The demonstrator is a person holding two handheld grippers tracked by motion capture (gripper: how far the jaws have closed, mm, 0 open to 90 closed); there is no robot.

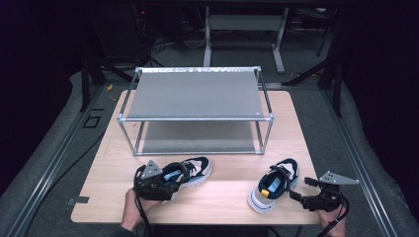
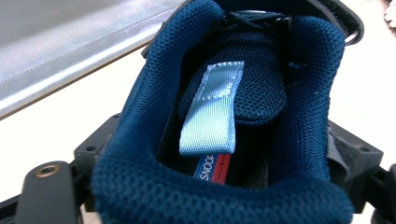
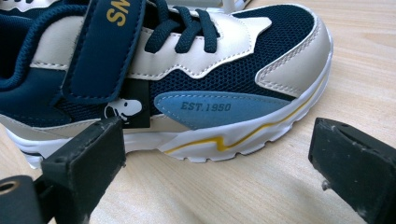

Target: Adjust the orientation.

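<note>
Two sneakers, one rack, we've got one in hand

Our left gripper (image 1: 165,183) is clamped on the left shoe (image 1: 190,171) at its heel collar, presumably bound for the shoe rack (image 1: 195,117); the right gripper (image 1: 302,190) sits wide open, empty, beside the right shoe (image 1: 274,184) on the table (image 1: 230,170).

From above, the left gripper (image 1: 157,183) covers the heel of the left shoe (image 1: 193,170) near the table's (image 1: 222,207) front edge, so how its jaws sit there cannot be told. In its own view the shoe's collar (image 2: 219,196) crowds the lens; the toe runs off the top edge and the jaws lie mostly behind the padding. The insole label (image 2: 214,168) is partly under the blue loop (image 2: 212,109), its print unreadable. In the right gripper view the right shoe's (image 3: 196,79) heel is cut by the left edge, and its strap lettering (image 3: 119,13) by the top. Both forearms leave the bottom edge.
</note>
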